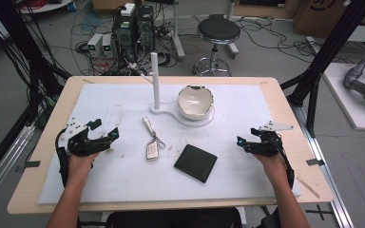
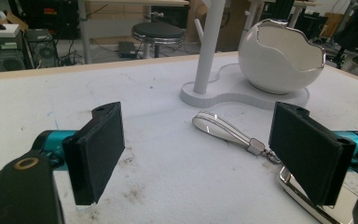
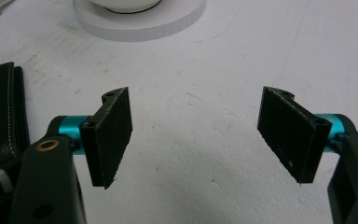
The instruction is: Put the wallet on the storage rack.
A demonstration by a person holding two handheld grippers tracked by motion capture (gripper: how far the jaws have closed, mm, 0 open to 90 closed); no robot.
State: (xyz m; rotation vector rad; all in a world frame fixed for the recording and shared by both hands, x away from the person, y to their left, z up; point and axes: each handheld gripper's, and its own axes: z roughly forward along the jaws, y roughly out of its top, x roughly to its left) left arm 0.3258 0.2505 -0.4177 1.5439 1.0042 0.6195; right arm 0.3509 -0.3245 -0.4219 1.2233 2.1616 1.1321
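While both hands rest on the white mat (image 1: 123,185), the left gripper (image 1: 105,136) is held low at the mat's left side with its 2 jaws spread wide and nothing between them. Just ahead of its jaws and to their right, the key fob (image 1: 152,151) is seen lying flat, with its silver strap (image 2: 223,129) stretched away toward the white stand (image 1: 156,80); in the left gripper view the fob's chrome edge is partly covered by the right jaw, though whether they touch cannot be told. Beyond the strap, the cracked-egg bowl (image 1: 195,101) is seated on the stand's round base. Farther right, the black wallet (image 1: 195,163) is laid flat between the 2 grippers, nearer the right one. In the right gripper view it is seen just left of the left jaw. The right gripper (image 1: 241,142) is likewise held low, its jaws parted wide over bare mat.
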